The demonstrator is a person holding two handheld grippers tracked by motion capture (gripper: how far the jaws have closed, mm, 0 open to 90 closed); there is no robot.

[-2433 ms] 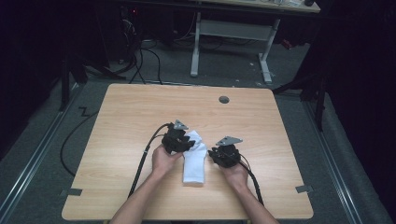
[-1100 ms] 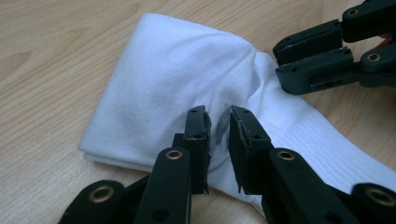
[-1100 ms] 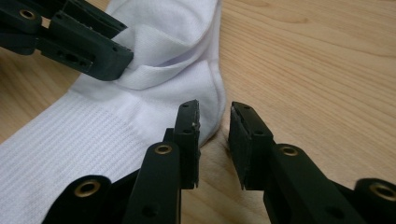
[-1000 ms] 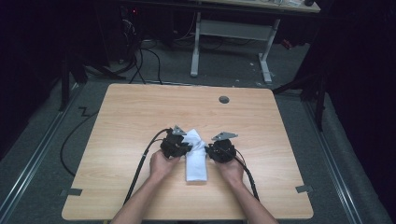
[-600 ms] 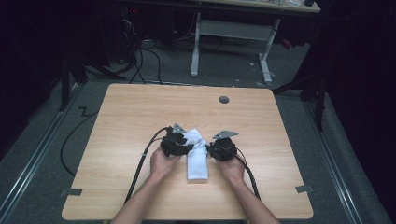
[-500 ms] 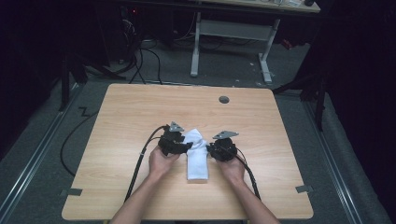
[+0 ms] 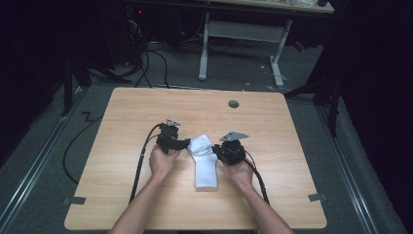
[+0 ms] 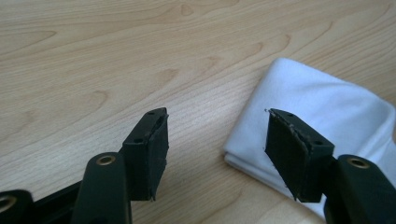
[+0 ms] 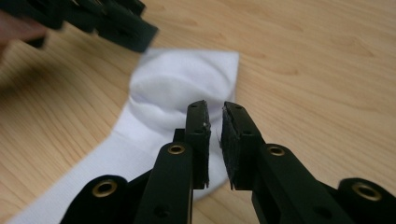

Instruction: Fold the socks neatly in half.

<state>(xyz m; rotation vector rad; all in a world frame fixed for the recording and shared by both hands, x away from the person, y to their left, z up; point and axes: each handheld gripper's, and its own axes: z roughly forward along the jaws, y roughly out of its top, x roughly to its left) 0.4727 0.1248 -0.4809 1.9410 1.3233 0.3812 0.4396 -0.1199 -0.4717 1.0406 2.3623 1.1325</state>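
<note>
A white sock [image 7: 203, 161] lies on the wooden table [image 7: 122, 195], its upper end folded over into a rounded bulge. My left gripper [image 7: 181, 144] sits just left of that bulge; in the left gripper view its jaws [image 8: 215, 116] have just been opening and stand wide apart with nothing between them, the sock [image 8: 327, 107] behind the right-hand one. My right gripper [image 7: 220, 153] rests at the sock's right edge. Its jaws [image 9: 215, 106] have just been closing to a narrow gap, held over the sock [image 9: 163, 93] with no cloth pinched. The left gripper [image 9: 121, 23] shows blurred at the top left.
A round grey cable hole [image 7: 234, 104] sits in the tabletop toward the far edge. Black cables [image 7: 143, 156] trail from both grippers toward the near edge. Beyond the table stand white desk legs [image 7: 204, 48] and floor cables.
The left gripper has opened and drawn back to the left, off the sock's folded end. The right gripper has stayed at the sock's right edge.
</note>
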